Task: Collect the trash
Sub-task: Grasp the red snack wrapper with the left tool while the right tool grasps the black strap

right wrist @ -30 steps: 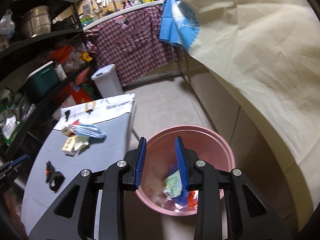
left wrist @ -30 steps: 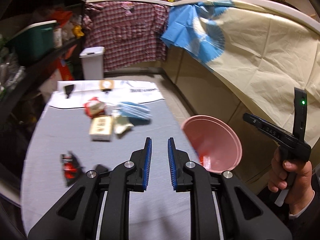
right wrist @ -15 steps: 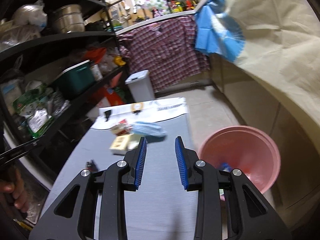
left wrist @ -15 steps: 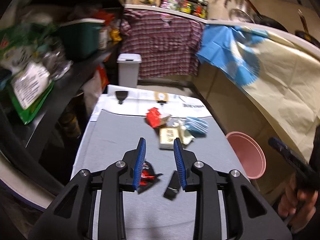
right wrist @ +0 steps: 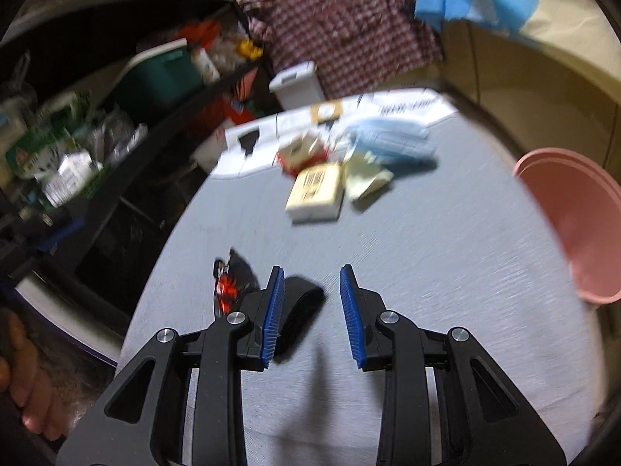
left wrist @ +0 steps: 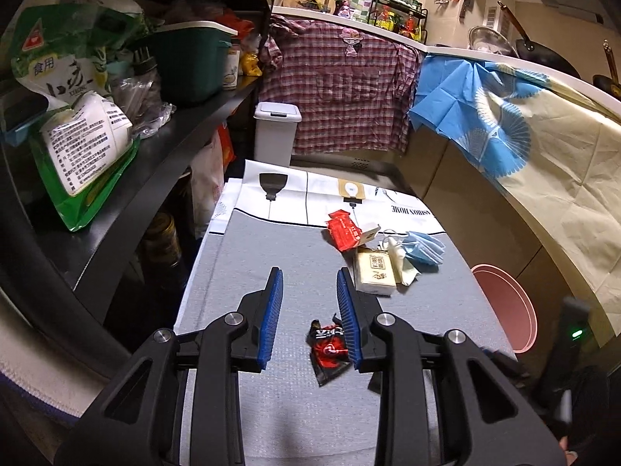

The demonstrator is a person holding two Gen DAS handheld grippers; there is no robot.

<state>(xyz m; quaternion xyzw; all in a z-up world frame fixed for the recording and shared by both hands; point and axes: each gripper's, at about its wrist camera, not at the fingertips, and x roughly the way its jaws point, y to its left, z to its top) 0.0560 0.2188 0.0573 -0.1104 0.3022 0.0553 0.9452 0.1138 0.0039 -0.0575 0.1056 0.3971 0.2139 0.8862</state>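
- Over the grey tabletop [left wrist: 271,256] both grippers are hovering with jaws released, nothing between the pads.
- Left gripper [left wrist: 310,316] is pointing at the black-and-red wrapper [left wrist: 329,349], which is lying flat just under its right finger; judging this as the next pick. To do it well: centre the wrapper between the pads, come down until the tips are touching the cloth, and close on a raised crease, since thin foil is likely to slip.
- Right gripper [right wrist: 312,312] is sitting over a black curved piece [right wrist: 299,310] that is peeking out beside its left finger; right view is blurred, so cannot tell what the piece is. Same wrapper [right wrist: 229,283] is showing just left of it.
- Further along the tabletop a cluster is waiting: red packet [left wrist: 343,229], cream box [left wrist: 374,273], pale crumpled paper [left wrist: 403,268], blue face mask [left wrist: 423,248], all touching or overlapping.
- Pink bin [right wrist: 574,221] is standing off the tabletop's right edge, lower than the surface; its inside is not readable from either view.
- White lidded bin [left wrist: 276,136] is standing on the floor beyond the far end, lid closed.
- Green tub [left wrist: 190,62] is sitting on the left shelf among bags.
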